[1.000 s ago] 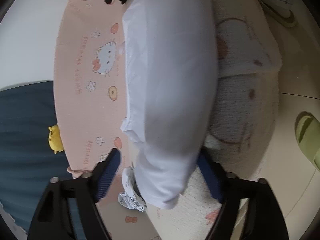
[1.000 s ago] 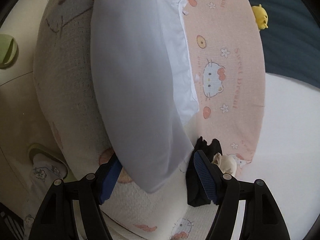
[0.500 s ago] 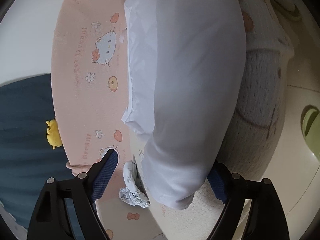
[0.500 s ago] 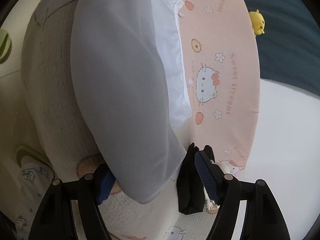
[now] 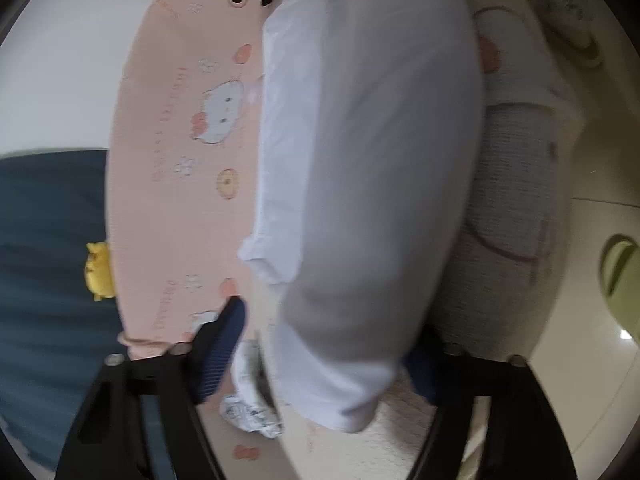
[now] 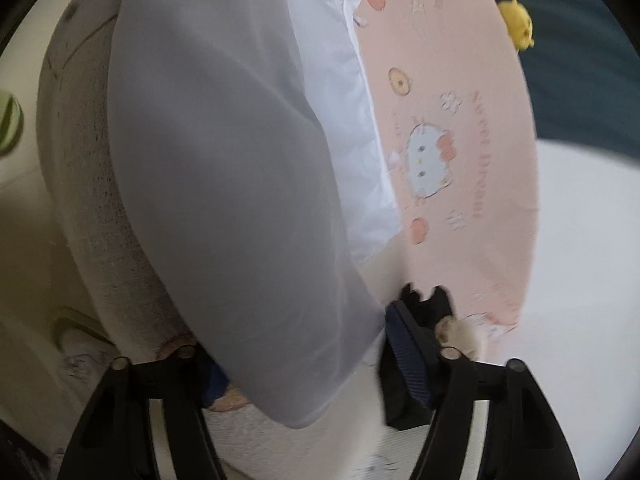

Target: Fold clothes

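A folded white garment [image 5: 360,180] lies lengthwise on a cream knit blanket [image 5: 516,200], its inner edge on a pink cartoon-print blanket [image 5: 180,160]. My left gripper [image 5: 324,356] straddles the garment's near end with its jaws closing. The left pad stands a little off the cloth, and the right pad is partly hidden behind it. In the right wrist view the same white garment [image 6: 240,180] runs away from my right gripper [image 6: 308,360], whose jaws are also closing over that end. One pad sits at the cloth's edge. The other is tucked under the cloth.
A crumpled patterned cloth [image 5: 248,412] lies by the left gripper. A black item [image 6: 424,308] and a small beige thing [image 6: 460,332] lie by the right one. A yellow plush toy [image 5: 98,270] sits on dark blue fabric [image 5: 40,240]. A green slipper [image 5: 620,280] is on the floor.
Both grippers' jaws have narrowed around the ends of the white garment. The hands have barely shifted, and the cloth bulges slightly more between the fingers.
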A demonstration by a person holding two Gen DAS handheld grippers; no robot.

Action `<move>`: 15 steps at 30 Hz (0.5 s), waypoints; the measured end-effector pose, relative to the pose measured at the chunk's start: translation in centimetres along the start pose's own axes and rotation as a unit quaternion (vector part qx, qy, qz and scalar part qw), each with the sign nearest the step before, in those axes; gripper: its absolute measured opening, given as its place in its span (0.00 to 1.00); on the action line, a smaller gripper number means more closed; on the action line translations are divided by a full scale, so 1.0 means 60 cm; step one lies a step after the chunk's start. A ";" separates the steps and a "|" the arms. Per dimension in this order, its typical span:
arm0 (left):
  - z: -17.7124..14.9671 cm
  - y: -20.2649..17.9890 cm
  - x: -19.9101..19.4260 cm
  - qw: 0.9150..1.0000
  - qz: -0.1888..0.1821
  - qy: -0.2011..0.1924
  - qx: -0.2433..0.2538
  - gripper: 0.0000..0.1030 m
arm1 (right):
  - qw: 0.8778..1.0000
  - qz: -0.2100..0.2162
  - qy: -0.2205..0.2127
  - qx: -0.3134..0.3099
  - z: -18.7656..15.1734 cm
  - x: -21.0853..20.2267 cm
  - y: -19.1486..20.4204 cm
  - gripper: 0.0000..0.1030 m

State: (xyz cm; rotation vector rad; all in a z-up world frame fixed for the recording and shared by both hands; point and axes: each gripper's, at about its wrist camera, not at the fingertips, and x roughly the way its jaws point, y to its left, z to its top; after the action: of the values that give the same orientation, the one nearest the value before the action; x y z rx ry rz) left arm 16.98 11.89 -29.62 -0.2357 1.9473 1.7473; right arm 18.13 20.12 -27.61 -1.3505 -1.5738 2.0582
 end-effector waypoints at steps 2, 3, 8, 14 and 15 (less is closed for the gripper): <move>0.000 -0.009 -0.001 1.000 -0.004 -0.006 0.012 0.44 | 1.000 0.009 -0.001 -0.011 0.003 -0.003 0.008 0.39; 0.001 -0.008 0.000 1.000 -0.016 -0.005 0.004 0.41 | 1.000 0.011 -0.002 -0.018 0.006 -0.004 0.012 0.37; 0.005 0.021 0.008 0.994 -0.079 0.006 -0.071 0.31 | 0.999 0.039 0.013 0.012 0.012 -0.002 0.005 0.33; 0.000 0.041 0.021 0.982 -0.145 0.016 -0.123 0.30 | 0.993 0.099 0.025 0.064 0.003 0.017 -0.039 0.33; 0.000 0.042 0.022 0.981 -0.154 0.017 -0.116 0.31 | 0.991 0.111 0.027 0.075 -0.016 0.017 -0.040 0.33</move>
State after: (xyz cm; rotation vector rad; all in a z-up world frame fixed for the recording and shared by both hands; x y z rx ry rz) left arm 14.68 12.57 -28.02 -0.6189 1.6226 1.7647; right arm 17.50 22.38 -26.10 -1.5709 -1.2674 2.1933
